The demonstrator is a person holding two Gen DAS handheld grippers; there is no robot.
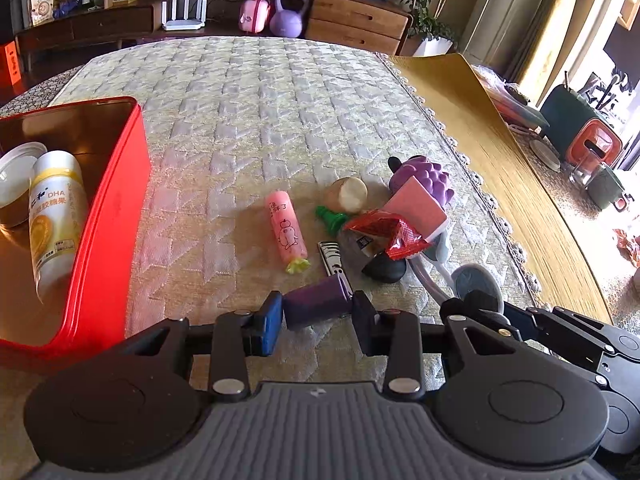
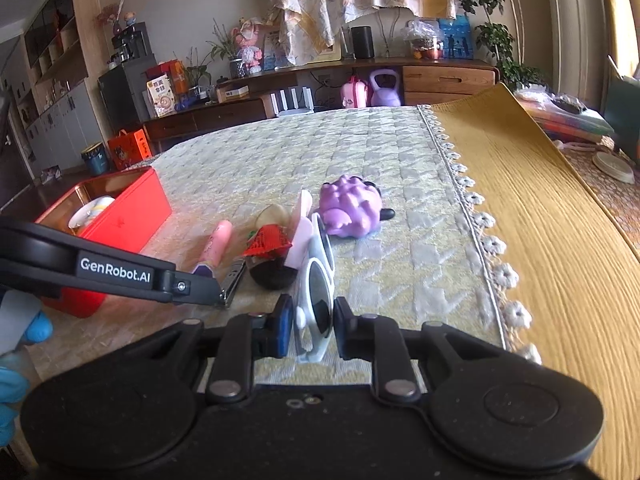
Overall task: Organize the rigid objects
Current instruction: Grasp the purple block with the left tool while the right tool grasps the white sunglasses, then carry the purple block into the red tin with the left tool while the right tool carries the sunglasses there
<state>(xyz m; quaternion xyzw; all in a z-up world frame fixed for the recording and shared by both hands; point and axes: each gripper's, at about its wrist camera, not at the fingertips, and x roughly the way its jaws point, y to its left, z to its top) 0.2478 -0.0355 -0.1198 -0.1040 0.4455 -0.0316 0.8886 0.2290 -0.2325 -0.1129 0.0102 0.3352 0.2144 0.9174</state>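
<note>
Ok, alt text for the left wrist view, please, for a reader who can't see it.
The left gripper closes its fingers around a purple block on a quilted table cover. Just beyond lies a small pile: a pink tube, a red snack packet and a purple grape toy. At left, an open red tin holds a white bottle.

Bright sunlight comes in from the right side and makes the yellow mat (image 1: 460,120) and the window area look washed out. The red tin (image 1: 120,208) throws a red glow on the cloth (image 1: 280,120) beside it. Both pictures bend at the edges, and the mat's near part looks blurry.
</note>
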